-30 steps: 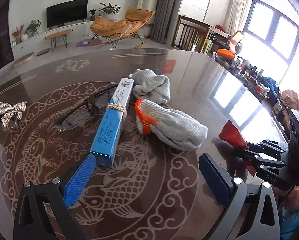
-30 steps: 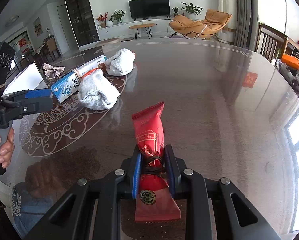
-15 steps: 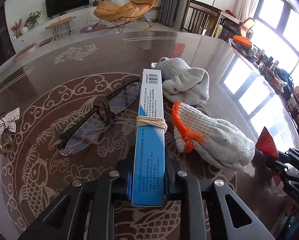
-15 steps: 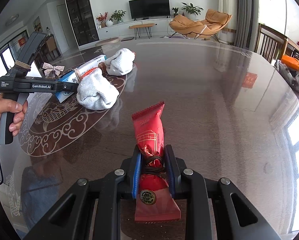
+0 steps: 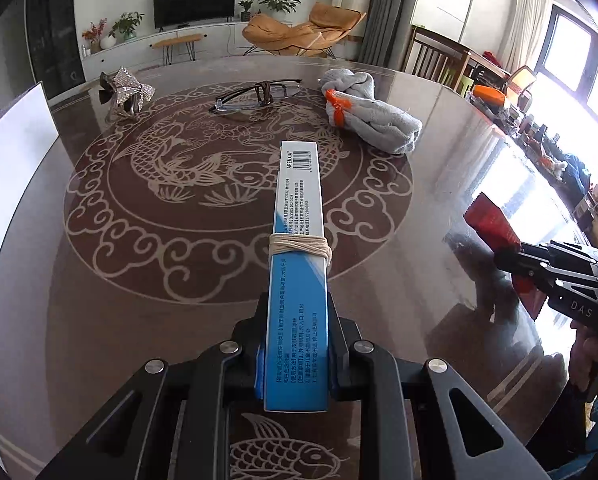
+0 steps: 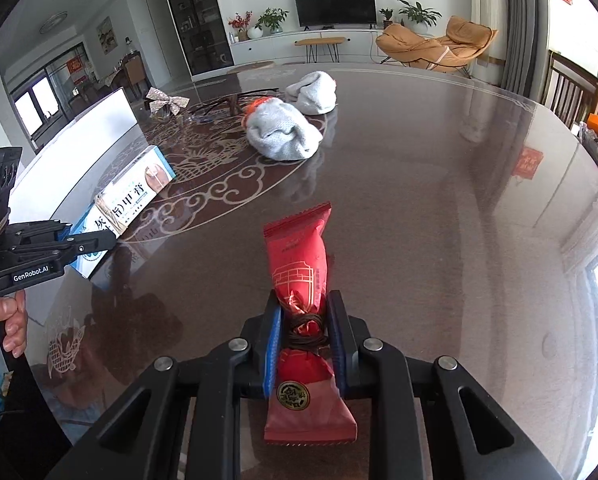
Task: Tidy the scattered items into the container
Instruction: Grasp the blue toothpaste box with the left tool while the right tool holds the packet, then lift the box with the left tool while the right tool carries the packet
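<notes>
Left gripper (image 5: pixel 297 360) is clamped on the blue box (image 5: pixel 299 272) at its near end, lifted clear of the tabletop (image 5: pixel 139 280); right gripper (image 6: pixel 305 344) pinches the red packet (image 6: pixel 299 264) at its tied waist, jaws closing a little further. Recommended handling: keep both grips firm, carry level to the white container (image 6: pixel 95 132) at left of the right wrist frame, release inside the wall. Box is long, cord-wound mid-length, printed with a barcode

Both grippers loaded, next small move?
Probably swing the left gripper left to the white container: it is shut on the blue-and-white carton, and the container's wall stands just beside it. The right gripper, holding the red snack packet, follows.
</notes>
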Demonstrator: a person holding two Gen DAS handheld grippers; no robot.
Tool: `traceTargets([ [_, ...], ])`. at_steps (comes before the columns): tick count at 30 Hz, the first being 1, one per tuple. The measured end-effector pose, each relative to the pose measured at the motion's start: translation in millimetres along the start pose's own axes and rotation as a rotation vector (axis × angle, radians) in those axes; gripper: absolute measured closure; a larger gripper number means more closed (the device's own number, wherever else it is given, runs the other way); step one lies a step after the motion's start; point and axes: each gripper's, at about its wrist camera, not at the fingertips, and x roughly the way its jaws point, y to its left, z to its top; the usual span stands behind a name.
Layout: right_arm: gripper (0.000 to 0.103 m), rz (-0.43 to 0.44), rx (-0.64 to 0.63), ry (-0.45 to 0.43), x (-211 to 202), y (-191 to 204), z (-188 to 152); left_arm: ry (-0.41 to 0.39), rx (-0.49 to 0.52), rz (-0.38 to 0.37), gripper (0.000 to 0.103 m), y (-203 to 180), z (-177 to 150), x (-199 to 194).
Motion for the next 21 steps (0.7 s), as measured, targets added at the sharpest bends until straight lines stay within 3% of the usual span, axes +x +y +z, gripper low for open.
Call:
traceTargets([
  [4, 0.080, -0.018, -0.079, -0.009, 7, 43, 1, -0.031, 0.002, 0.031, 0.075, -8, -2, 3],
  [5, 0.080, -0.024, -0.079, -0.014, 9, 47, 4, -0.028, 0.005, 0.026, 0.066, -8, 0, 5],
  [6, 0.079, -0.017, -0.074, -0.011, 12, 49, 7, -0.023, 0.003, 0.028, 0.047, -8, 6, 8],
  [8, 0.063, -0.003, -0.076, 0.005, 17, 49, 11, -0.024, 0.001, 0.045, 0.027, -9, 13, 11],
  [9, 0.057, 0.005, -0.083, 0.011, 19, 49, 11, -0.032, 0.004, 0.047, 0.026, -8, 15, 12],
  [13, 0.056, 0.010, -0.118, 0.015, 23, 46, 12, -0.007, 0.001, 0.042, 0.025, -2, 22, 21],
  [16, 0.056, -0.004, -0.171, 0.012, 27, 49, 14, -0.006, 0.056, 0.085, 0.024, -7, 23, 26],
  [21, 0.049, -0.022, -0.201, -0.001, 29, 48, 14, -0.015, 0.059, 0.105, 0.007, -8, 21, 28],
])
